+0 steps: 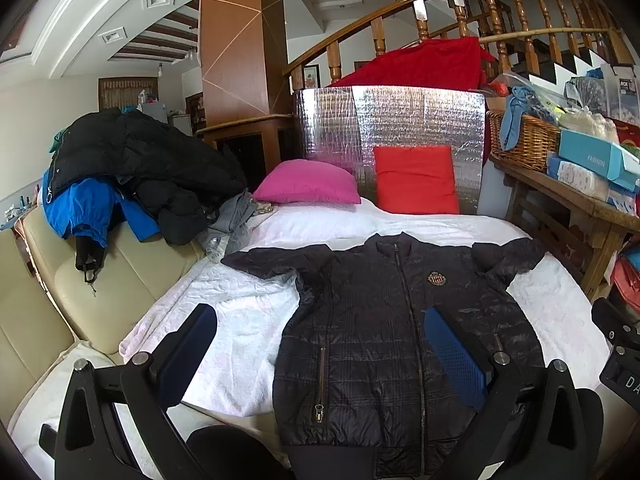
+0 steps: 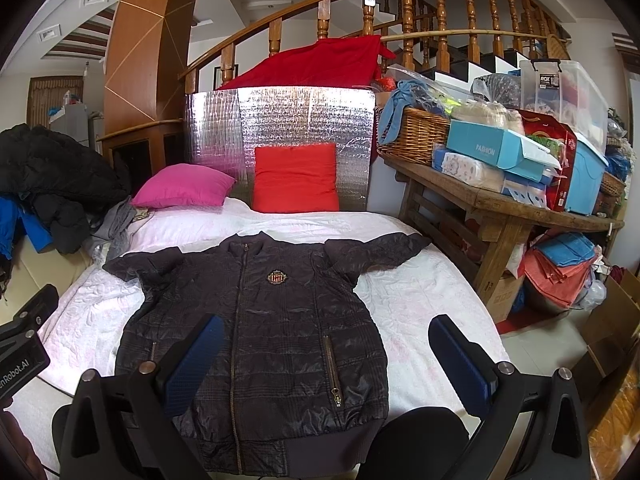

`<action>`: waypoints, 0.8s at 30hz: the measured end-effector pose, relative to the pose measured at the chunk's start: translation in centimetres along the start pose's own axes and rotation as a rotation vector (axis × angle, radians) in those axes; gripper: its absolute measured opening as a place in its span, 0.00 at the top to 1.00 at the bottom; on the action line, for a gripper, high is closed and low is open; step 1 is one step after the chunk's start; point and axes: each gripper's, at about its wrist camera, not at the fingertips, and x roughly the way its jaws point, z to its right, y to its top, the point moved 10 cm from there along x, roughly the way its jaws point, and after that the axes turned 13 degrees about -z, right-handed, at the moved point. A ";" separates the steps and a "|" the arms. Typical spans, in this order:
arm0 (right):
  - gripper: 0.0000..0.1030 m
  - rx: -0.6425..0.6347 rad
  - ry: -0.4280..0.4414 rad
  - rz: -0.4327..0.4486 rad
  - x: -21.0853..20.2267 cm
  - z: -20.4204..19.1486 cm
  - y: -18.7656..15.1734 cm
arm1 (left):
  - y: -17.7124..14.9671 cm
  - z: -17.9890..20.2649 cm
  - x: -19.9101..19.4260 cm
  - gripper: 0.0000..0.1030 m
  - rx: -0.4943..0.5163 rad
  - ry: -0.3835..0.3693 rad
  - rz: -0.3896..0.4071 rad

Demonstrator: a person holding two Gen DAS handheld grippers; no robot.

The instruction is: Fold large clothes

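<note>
A dark quilted jacket (image 1: 384, 320) lies flat and face up on the white bed, zipped, with both sleeves spread out and a crest badge (image 1: 437, 279) on its chest. The same jacket (image 2: 256, 344) fills the middle of the right wrist view. My left gripper (image 1: 320, 332) hovers open above the jacket's lower left part, blue pads wide apart and nothing between them. My right gripper (image 2: 328, 340) hangs open over the jacket's lower right side, also holding nothing. Each gripper's body shows at the edge of the other's view.
A pink pillow (image 1: 308, 183) and a red pillow (image 1: 416, 179) lean against a silver foil panel (image 1: 400, 120) at the bed's head. A pile of dark and blue coats (image 1: 132, 172) sits on a cream sofa at left. A cluttered wooden table (image 2: 500, 204) stands at right.
</note>
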 end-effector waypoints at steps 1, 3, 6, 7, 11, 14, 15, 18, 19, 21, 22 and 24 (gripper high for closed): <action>0.00 -0.001 -0.001 -0.005 0.3 0.0 0.0 | 0.0 0.0 0.4 0.00 0.001 0.001 -0.010; 0.00 -0.005 -0.004 -0.016 1.1 0.1 0.0 | -0.2 0.2 1.6 0.00 0.010 0.006 -0.040; 0.00 -0.007 0.024 -0.026 3.1 0.1 0.5 | 0.1 0.5 4.5 0.00 0.030 0.023 -0.064; 0.00 -0.002 0.042 -0.033 4.1 0.3 0.8 | 0.3 0.7 6.0 0.00 0.039 0.026 -0.083; 0.00 0.039 0.155 -0.094 9.8 1.9 2.6 | 2.0 1.3 12.3 0.00 -0.012 -0.003 -0.126; 0.00 0.129 0.166 -0.146 14.8 4.9 3.8 | 3.4 2.0 16.9 0.00 -0.035 0.020 -0.139; 0.00 0.155 0.158 -0.155 16.4 5.9 4.2 | 3.4 2.3 18.3 0.00 -0.032 0.035 -0.158; 0.00 0.175 0.087 -0.189 21.0 8.2 5.0 | 3.6 3.6 22.0 0.00 -0.029 0.047 -0.214; 0.00 0.189 0.079 -0.214 22.6 8.9 5.2 | 3.7 3.8 23.1 0.00 -0.028 0.057 -0.222; 0.00 0.233 0.100 -0.241 25.4 10.2 5.9 | 4.2 4.5 25.2 0.00 -0.032 0.061 -0.230; 0.00 0.250 0.111 -0.251 26.8 10.9 6.4 | 4.4 4.8 25.9 0.00 -0.039 0.055 -0.238; 0.00 0.271 0.109 -0.275 30.1 12.5 7.5 | 4.8 4.8 27.9 0.00 -0.029 0.069 -0.244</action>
